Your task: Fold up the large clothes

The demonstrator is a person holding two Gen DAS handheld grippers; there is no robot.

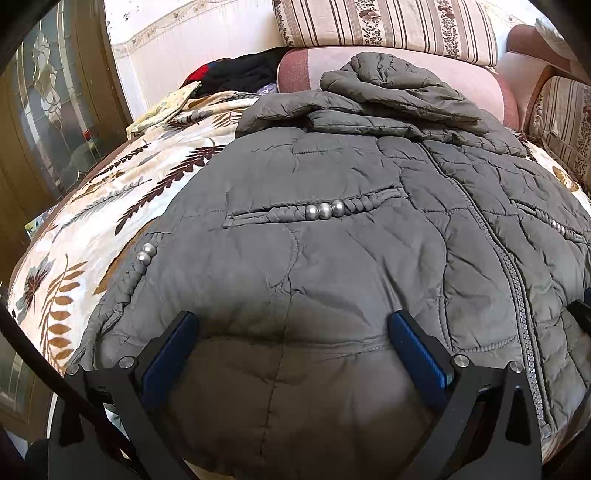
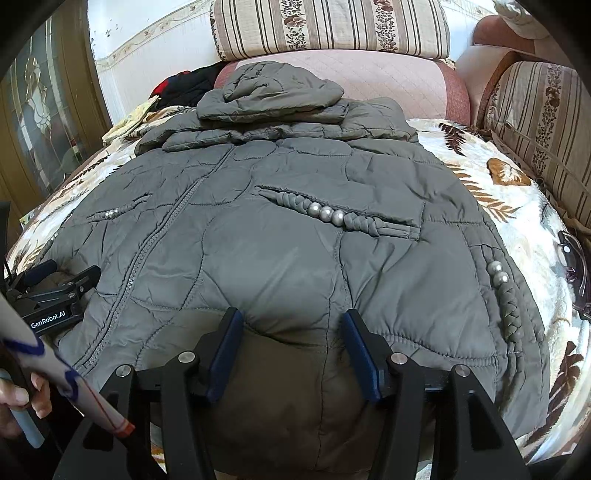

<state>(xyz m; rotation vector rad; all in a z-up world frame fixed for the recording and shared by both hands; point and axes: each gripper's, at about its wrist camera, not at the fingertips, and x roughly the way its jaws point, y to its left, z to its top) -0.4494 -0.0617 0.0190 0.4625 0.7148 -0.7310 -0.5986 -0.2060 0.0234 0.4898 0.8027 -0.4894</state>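
Hem-first, I am straddling the jacket (image 2: 295,240) with my right claw (image 2: 291,350) opening and left claw (image 1: 291,350) spread, readying a fold.

Jacket (image 2: 295,229) fills seat; bare blanket (image 2: 517,206) right; cushions (image 2: 328,26) block rear.

The left hand-held gripper (image 1: 291,325) points steeply down with its blue-padded fingers (image 1: 415,354) spread wide, nothing pinched between them. The right hand-held gripper (image 2: 291,321) tilts down likewise, its jaws parted about halfway and not pressing on anything. A hand (image 2: 22,400) shows at the right view's lower left.
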